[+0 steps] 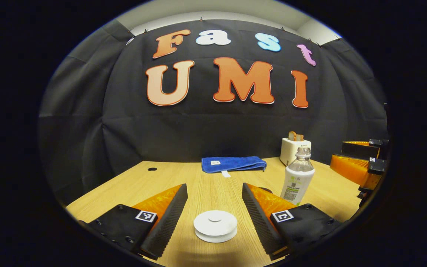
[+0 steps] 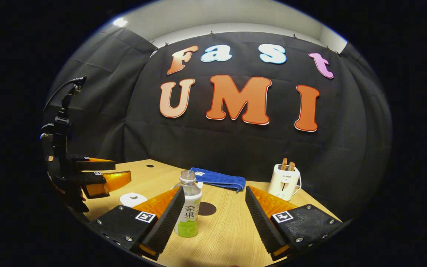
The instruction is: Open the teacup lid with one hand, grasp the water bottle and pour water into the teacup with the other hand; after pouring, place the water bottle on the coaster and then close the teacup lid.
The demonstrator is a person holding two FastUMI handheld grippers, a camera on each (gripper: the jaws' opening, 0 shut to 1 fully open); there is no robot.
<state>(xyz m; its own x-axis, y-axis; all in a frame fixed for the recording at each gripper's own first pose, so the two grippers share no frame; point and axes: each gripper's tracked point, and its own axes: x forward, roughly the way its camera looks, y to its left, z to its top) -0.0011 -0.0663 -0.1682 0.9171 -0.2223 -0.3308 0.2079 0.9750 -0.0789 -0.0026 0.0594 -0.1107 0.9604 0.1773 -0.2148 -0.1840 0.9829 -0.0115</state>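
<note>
Two grippers are hovering over a pale wooden bench (image 1: pixel 206 185); both are standing released, fingers spread wide and pressing on nothing. In the left gripper view the left gripper (image 1: pixel 214 207) is framing a white teacup lid (image 1: pixel 215 225), which is sitting on the bench between the fingers, near the bottom of the view, touching neither finger (image 1: pixel 169 218); the lid is looking like a round, flat disc with a small raised knob at its middle, and whatever is lying beneath it is too hidden to tell. To the right of it in this view the water bottle (image 1: pixel 298 176) is standing upright, just behind the right-hand finger; farther right the right gripper (image 1: pixel 361 163) is showing at the edge, fingers apart. In the right gripper view the right gripper (image 2: pixel 213 211) is facing the water bottle (image 2: pixel 189 205), which is standing upright beside the left-hand finger (image 2: pixel 167 222), partly overlapped by it; whether they are touching I cannot tell. The bottle is clear plastic, uncapped, with a white and green label around its body. This view is also showing a dark round coaster (image 2: pixel 207 208) lying flat just behind the bottle, something the other view is barely catching. The left gripper (image 2: pixel 119 172) is hanging at the left here, above the lid (image 2: pixel 133 199). A folded blue cloth (image 1: pixel 234 163) and a white toaster (image 2: pixel 284 181) are sitting at the back of the bench in both views.
</note>
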